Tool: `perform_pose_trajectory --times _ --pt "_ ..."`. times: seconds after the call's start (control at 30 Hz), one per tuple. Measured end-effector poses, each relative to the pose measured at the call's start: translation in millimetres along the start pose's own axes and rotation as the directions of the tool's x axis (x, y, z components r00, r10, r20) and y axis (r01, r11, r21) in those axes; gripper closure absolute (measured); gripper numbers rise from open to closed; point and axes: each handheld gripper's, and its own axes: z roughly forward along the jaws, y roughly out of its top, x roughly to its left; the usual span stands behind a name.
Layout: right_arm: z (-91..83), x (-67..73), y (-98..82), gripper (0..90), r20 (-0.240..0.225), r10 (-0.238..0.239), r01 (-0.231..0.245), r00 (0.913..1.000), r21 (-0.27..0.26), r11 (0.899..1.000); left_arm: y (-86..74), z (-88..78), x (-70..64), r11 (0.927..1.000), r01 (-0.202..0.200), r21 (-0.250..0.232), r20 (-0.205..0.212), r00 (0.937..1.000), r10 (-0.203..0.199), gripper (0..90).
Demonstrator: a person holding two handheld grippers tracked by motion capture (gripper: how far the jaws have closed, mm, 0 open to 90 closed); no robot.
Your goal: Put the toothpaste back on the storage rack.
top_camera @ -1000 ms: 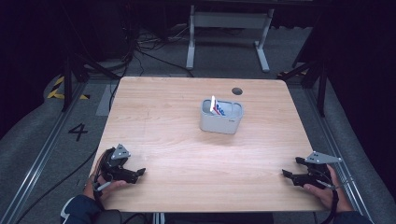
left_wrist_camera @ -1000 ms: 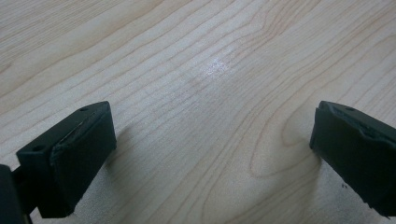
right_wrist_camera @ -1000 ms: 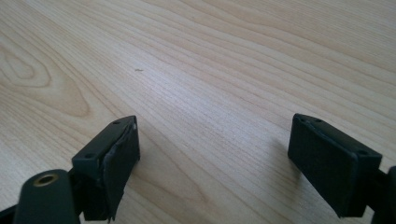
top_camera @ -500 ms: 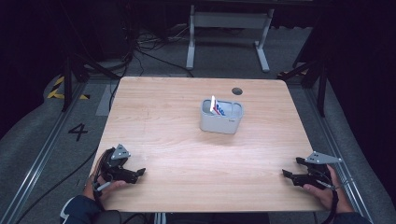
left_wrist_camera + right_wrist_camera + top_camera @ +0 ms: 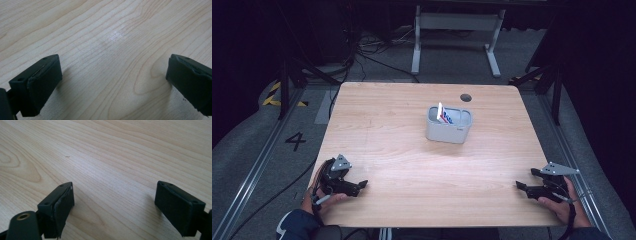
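A small grey bin (image 5: 449, 125) stands near the middle of the wooden table (image 5: 402, 150), with a white, red and blue packet (image 5: 444, 114) leaning upright inside it. My left gripper (image 5: 359, 185) rests on the table's front left corner, held by a hand, open and empty. In the left gripper view its jaws stand wide apart (image 5: 113, 80) over bare wood. My right gripper (image 5: 526, 181) lies at the front right corner, also open. The right gripper view has its pads (image 5: 113, 206) spread with nothing but wood grain between them.
A round cable hole (image 5: 466, 97) sits in the tabletop behind the bin. A metal stand (image 5: 455, 30) and loose cables (image 5: 362, 50) lie on the dark floor beyond the table. A floor rail (image 5: 257, 170) runs along the left side.
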Motion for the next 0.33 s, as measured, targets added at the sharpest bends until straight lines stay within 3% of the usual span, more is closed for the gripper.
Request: perform_pose_trajectory --times 0.33 --pt "-0.1 -1.2 -0.3 16.2 -0.005 -0.009 0.009 0.9999 0.001 1.0 0.1 0.0 0.1 1.0 -0.001 0.0 -0.002 1.0 0.001 0.7"
